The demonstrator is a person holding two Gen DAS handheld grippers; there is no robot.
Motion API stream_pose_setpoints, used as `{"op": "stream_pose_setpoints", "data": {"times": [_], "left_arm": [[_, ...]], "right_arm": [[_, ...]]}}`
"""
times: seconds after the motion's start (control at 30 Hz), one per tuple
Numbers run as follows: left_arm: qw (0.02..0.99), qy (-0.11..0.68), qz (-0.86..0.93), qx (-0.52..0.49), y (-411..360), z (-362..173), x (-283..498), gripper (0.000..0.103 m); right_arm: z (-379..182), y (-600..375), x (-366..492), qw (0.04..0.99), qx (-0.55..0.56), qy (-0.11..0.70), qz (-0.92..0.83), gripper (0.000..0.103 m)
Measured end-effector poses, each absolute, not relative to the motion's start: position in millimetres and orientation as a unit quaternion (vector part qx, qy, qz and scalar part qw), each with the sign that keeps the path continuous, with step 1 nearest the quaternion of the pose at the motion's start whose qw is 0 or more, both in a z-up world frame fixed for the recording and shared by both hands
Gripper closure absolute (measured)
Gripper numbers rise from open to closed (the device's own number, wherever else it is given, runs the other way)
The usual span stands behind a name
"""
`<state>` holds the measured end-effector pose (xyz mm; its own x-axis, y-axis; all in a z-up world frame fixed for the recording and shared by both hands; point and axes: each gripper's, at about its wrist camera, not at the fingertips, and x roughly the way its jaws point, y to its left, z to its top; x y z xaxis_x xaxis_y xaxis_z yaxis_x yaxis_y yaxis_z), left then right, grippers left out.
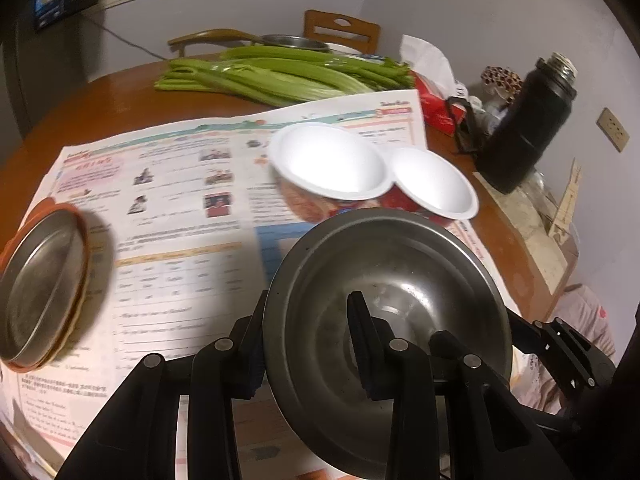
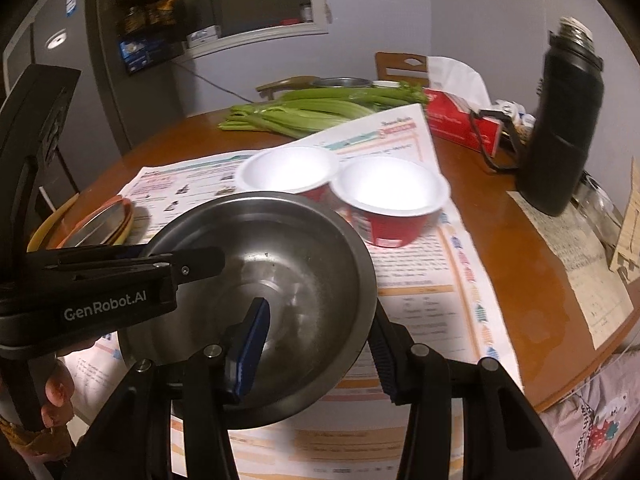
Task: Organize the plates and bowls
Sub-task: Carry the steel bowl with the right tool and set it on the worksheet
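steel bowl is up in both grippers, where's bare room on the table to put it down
The steel bowl has bare newspaper between the plate stack and the two red bowls. Bare wood shows between the red bowls and the flask. It is crowded at the back, with celery and a tissue box.

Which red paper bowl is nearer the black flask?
The smaller-looking red bowl, on the flask side; the other red bowl sits beside it, toward the celery.
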<state>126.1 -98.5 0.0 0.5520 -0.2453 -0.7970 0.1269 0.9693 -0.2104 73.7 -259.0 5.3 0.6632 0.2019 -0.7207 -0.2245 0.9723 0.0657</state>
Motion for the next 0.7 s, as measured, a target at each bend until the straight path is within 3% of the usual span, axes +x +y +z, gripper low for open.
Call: {"op": "stream_pose_setpoints", "data": {"times": [0.7], "left_arm": [[0.874,0.475,-0.085,-0.062,-67,-22,129,0.067]], "right_arm": [[-10,-225,82,0.896,-0.021,0.423,0.136,0.054]]}}
